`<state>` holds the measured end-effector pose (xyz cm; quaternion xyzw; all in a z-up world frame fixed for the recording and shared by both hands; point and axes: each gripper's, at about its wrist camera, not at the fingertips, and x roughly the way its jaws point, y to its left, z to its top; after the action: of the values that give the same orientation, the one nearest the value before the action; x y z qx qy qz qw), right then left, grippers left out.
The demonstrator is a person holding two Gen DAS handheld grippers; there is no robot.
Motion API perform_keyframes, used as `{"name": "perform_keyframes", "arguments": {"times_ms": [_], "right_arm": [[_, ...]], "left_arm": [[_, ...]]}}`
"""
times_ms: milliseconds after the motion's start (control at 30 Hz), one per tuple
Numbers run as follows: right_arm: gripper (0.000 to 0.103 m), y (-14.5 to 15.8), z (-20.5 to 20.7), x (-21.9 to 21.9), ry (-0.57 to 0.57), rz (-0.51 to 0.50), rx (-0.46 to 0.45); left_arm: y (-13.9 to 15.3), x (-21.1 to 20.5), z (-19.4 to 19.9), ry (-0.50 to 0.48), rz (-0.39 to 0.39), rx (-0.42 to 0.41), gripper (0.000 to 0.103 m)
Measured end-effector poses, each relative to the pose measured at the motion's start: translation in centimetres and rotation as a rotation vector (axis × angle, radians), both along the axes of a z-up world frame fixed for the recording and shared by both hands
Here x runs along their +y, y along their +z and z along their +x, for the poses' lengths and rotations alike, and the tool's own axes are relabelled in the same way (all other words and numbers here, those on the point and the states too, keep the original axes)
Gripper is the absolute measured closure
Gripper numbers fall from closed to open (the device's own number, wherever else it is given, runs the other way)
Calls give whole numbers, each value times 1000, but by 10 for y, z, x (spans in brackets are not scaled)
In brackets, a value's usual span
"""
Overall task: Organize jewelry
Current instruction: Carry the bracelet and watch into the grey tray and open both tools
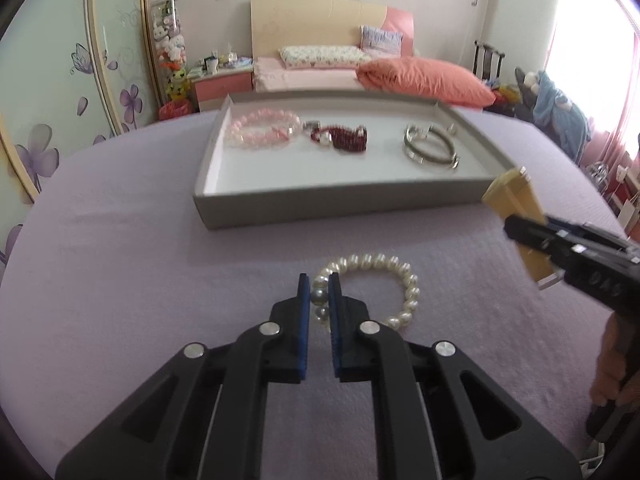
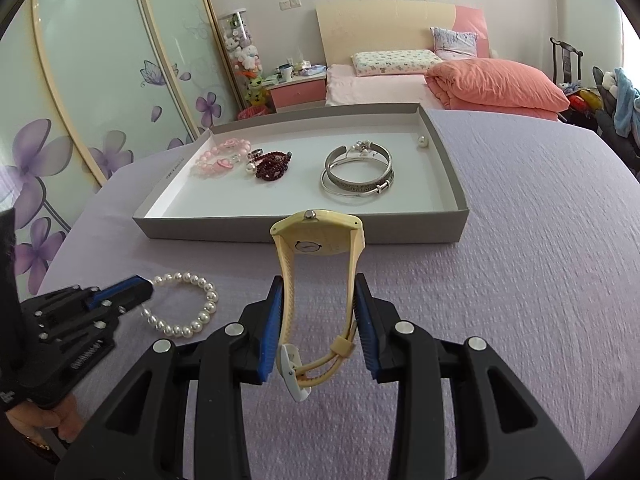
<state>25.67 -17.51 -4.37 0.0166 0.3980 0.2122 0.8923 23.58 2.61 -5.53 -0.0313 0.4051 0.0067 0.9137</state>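
A white pearl bracelet [image 1: 384, 288] lies on the lilac cloth; it also shows in the right wrist view [image 2: 188, 308]. My left gripper [image 1: 319, 280] is shut on its left side, jaws pinching the beads. My right gripper [image 2: 318, 292] is shut on a yellow wristwatch [image 2: 318, 236], holding its strap above the cloth in front of the grey tray [image 2: 300, 228]. The watch also shows in the left wrist view [image 1: 516, 216]. The tray [image 1: 340, 204] holds a pink bead bracelet [image 1: 260, 130], a dark red bead bracelet [image 1: 344, 138] and silver bangles [image 1: 432, 146].
A loose pearl [image 2: 422, 142] sits at the tray's far right corner. A bed with an orange duvet [image 2: 496, 84] stands behind the table. Floral sliding doors [image 2: 80, 92] are to the left. Lilac cloth [image 2: 520, 280] spreads to the right of the tray.
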Motion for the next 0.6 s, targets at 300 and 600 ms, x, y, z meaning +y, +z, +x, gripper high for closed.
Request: {"name": "perform_keyframes", "arguments": {"times_ms": [300,600], "right_arm": [[68,3,-4,3,13,2,-11],[68,7,-8,5,19,-3,-29]], "left_arm": [[38,4,-17,-2,-47,-112,94],[59,5,-21,-7,-76,-165,94]]}}
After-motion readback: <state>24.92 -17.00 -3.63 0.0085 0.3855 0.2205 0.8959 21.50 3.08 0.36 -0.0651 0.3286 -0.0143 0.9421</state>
